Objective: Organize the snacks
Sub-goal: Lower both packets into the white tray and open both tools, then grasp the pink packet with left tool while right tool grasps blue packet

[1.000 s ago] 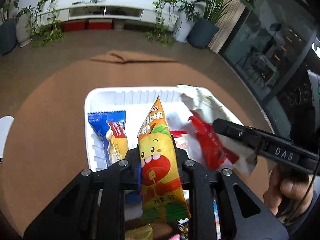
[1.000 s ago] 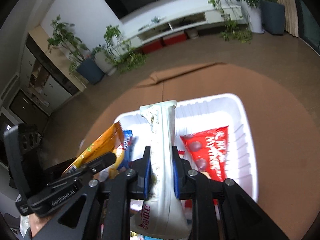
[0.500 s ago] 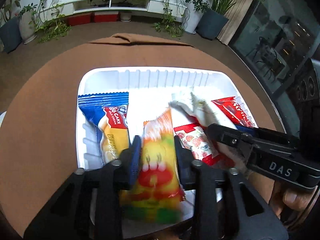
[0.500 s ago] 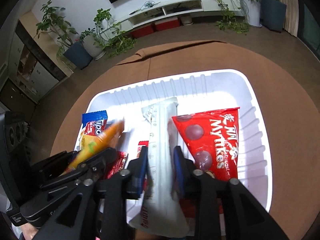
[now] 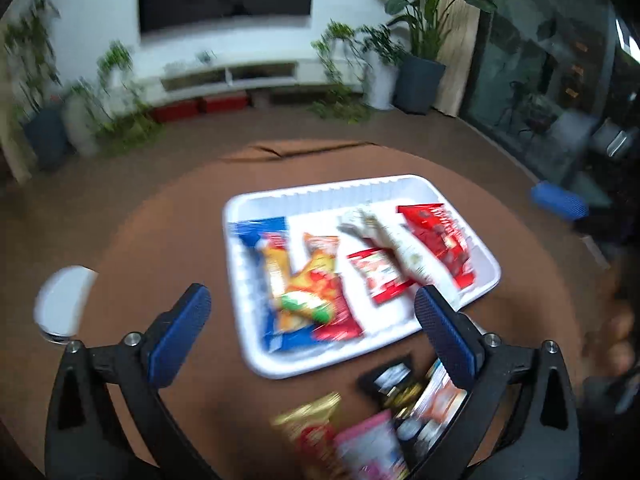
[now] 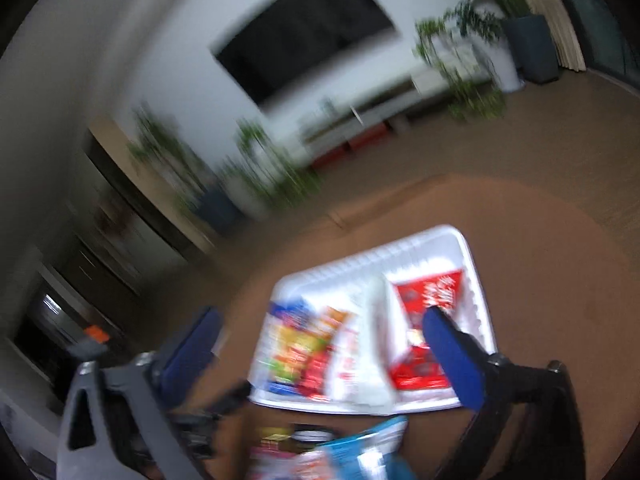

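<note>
A white tray [image 5: 320, 198] sits on the round brown table and holds several snack packets: an orange-yellow packet [image 5: 308, 284], a long white packet [image 5: 404, 248], a red packet [image 5: 440, 232] and a blue one [image 5: 260, 228]. My left gripper [image 5: 312, 320] is open and empty, pulled back above the tray's near edge. My right gripper [image 6: 320, 344] is open and empty too, above the same tray [image 6: 460, 240], where the white packet [image 6: 368, 344] and red packet [image 6: 432, 296] lie. Both views are blurred.
A pile of loose snack packets [image 5: 380, 420] lies on the table in front of the tray, also in the right wrist view [image 6: 340, 452]. A white round object [image 5: 60, 300] sits at the table's left edge. Plants and a TV stand are behind.
Both grippers have opened and let go: the orange-yellow packet and the white packet now lie in the tray. Both grippers have pulled back and up from the tray.
</note>
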Available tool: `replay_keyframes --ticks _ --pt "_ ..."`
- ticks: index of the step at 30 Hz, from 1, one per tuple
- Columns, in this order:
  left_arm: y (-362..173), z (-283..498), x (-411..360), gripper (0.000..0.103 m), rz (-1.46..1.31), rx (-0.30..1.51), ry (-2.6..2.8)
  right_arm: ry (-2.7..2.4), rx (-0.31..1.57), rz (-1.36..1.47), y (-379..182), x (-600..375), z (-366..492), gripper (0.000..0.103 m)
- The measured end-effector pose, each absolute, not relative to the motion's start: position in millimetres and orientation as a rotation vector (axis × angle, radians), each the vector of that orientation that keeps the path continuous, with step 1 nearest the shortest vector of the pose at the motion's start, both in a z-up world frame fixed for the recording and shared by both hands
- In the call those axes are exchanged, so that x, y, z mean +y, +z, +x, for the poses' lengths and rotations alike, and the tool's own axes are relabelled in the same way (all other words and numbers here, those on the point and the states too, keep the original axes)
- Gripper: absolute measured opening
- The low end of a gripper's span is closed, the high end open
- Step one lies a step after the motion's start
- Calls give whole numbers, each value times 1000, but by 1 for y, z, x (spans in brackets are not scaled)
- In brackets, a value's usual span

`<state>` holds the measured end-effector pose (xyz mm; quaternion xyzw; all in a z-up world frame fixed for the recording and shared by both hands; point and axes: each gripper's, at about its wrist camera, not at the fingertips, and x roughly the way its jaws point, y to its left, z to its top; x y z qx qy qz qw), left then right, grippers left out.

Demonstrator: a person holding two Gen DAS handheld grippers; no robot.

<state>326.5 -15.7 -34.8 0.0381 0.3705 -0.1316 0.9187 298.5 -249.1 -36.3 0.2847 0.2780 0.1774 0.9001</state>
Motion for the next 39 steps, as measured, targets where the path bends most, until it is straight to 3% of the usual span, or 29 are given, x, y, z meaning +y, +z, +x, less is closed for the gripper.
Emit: replay_keyframes --ticks 5,13,25,27,29,31,39 --pt "-36 268 11 103 -32 791 -178 510 627 634 -43 -254 244 103" --pt "-95 202 13 103 -129 971 -162 377 817 647 -101 -260 196 102" --pt "-98 205 -24 102 -48 967 -265 386 820 492 -105 -235 168 83" --pt "-96 209 -24 93 -33 974 -261 379 818 456 -106 -229 167 81" --pt "-98 218 -24 74 -28 985 -257 357 818 419 -107 -227 166 79" --pt "-101 220 -24 68 -23 1002 -250 347 820 381 -108 -223 166 78" --pt "-112 226 -27 68 -7 1034 -256 325 845 348 -116 -223 169 76"
